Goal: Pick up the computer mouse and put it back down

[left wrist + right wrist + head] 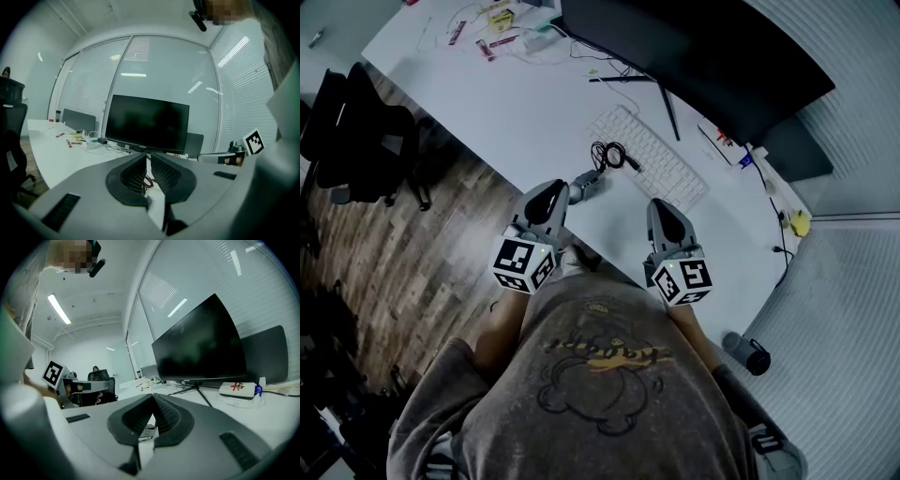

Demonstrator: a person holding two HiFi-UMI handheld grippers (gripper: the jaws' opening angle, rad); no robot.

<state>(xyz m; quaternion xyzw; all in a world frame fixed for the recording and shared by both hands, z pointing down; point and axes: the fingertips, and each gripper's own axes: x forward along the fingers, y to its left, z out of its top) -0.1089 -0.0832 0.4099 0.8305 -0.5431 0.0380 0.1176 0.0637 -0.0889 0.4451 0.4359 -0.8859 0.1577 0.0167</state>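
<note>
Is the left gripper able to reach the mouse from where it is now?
Probably yes: the mouse lies just ahead of the left gripper, nothing between them; its shut fingers must open first.

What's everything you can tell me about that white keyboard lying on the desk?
The white keyboard is a slim, flat, plastic-looking slab with rows of pale keys. It lies slantwise on the white desk, just in front of the dark monitor. A coiled black cable lies at its near left corner, apparently touching it.

Desk [516, 103] smooth matt white; floor [441, 244] wood-grain planks; monitor [147, 122] screen glossy black; keyboard [649, 155] white plastic.
</note>
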